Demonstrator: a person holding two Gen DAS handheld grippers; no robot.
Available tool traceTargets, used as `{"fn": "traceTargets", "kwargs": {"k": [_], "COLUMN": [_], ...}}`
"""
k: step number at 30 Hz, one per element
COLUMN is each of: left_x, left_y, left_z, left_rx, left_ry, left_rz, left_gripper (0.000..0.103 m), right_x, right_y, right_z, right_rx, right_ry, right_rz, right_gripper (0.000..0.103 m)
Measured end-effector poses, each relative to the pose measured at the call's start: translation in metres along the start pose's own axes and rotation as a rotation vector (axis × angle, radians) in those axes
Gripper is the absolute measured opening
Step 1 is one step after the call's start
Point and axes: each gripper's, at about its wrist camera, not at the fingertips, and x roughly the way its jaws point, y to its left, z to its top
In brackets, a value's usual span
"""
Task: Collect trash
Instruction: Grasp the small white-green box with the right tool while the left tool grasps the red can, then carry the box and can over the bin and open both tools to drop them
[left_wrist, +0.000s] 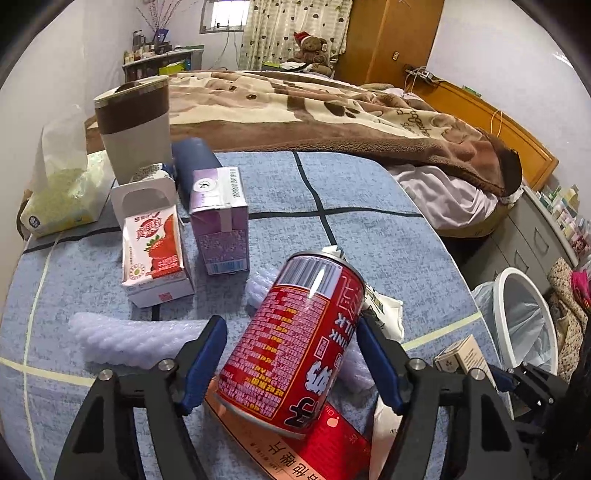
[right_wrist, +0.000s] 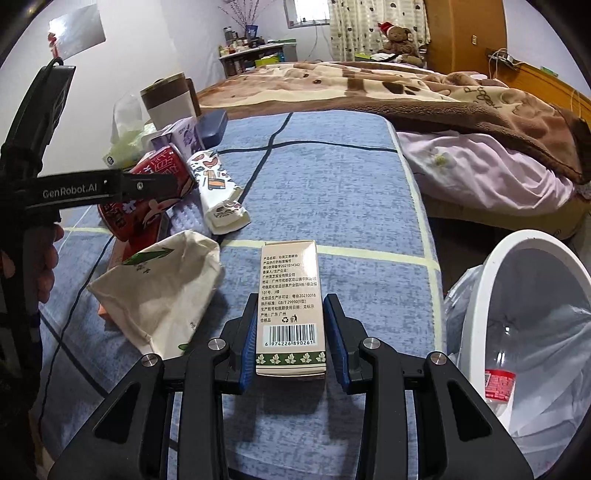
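A red milk can (left_wrist: 295, 354) lies tilted on a flat red packet (left_wrist: 325, 443) on the blue checked bedcover (left_wrist: 369, 236). My left gripper (left_wrist: 291, 325) stands open around it: the right pad touches the can, while the left pad shows a gap. In the right wrist view that gripper's finger (right_wrist: 147, 184) crosses the can (right_wrist: 155, 166). My right gripper (right_wrist: 291, 299) is shut on a beige cardboard box (right_wrist: 290, 277), barcode end nearest, held just above the cover. The white bin (right_wrist: 471, 317) with a clear liner stands right of the bed.
A strawberry carton (left_wrist: 155, 251), a purple carton (left_wrist: 221, 221), a brown-banded cup (left_wrist: 136, 125), a tissue pack (left_wrist: 62, 192) and bubble wrap (left_wrist: 125, 336) lie on the cover. A cream bag (right_wrist: 162, 291) and printed wrapper (right_wrist: 218, 188) sit left of the box. A bottle (right_wrist: 498, 384) is in the bin.
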Motion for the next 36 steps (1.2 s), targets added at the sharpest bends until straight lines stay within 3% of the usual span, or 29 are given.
{"fn": "traceTargets", "kwargs": {"k": [12,25,36], "left_x": [-0.003,-0.038,-0.079], "left_y": [-0.009,-0.011,-0.047], "left_z": [-0.002,-0.016,-0.026], "left_rx": [0.009,-0.012,0.035], "left_ry": [-0.002,-0.072,-0.147], "left_rz": [0.018,0.028,0.007], "left_gripper": [0.059,0.058,0.058], "right_x": [-0.003,-0.019,-0.055], "right_y": [-0.005,-0.003,-0.015], "right_z": [0.0,0.002,0.003], "right_rx": [0.012,0.021,0.05], "right_ry": [-0.014,-0.072,-0.156], "right_rz": [0.013,0.028,0.007], "right_gripper": [0.035,0.035,0.035]}}
